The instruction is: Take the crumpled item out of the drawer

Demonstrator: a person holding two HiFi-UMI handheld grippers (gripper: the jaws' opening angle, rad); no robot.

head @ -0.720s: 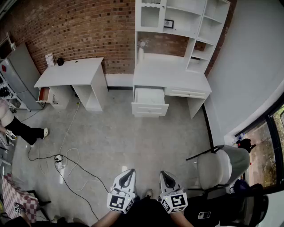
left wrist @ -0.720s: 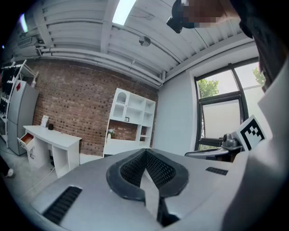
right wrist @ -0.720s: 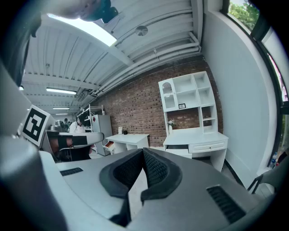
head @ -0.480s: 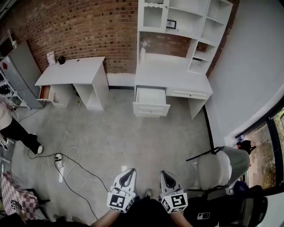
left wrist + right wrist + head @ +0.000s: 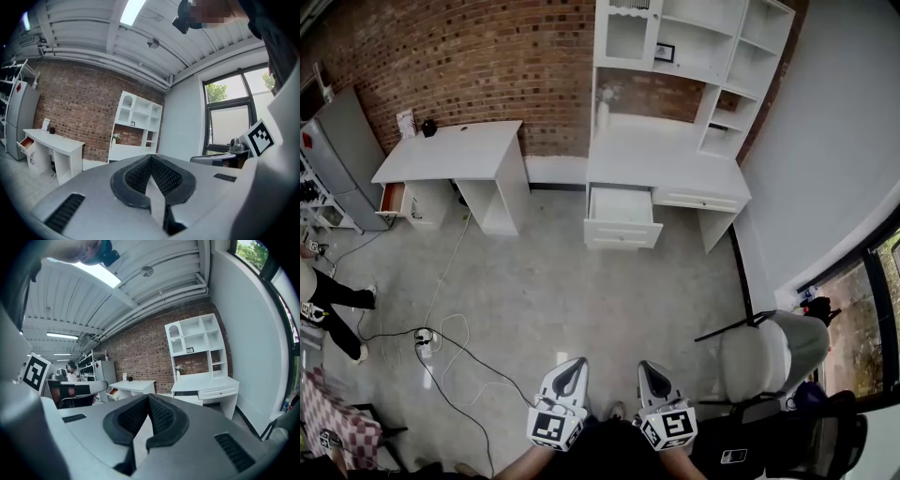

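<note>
My grey left gripper (image 5: pixel 572 364) and grey right gripper (image 5: pixel 649 368) sit closed and empty, close to my body. Far across the floor, the white desk (image 5: pixel 666 155) has its white drawer (image 5: pixel 622 234) open. I cannot see the crumpled item in it from here. It is probably light and soft, so I would pinch a raised fold.

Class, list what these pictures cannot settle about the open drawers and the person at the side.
- Open drawer, head view: too far and small to show any crumpled item inside.
- Same drawer, right gripper view: its own front panel hides the inside.
- Small desk's drawer, head view: contents too small.
- Person, head view: cut off by the left edge.
</note>
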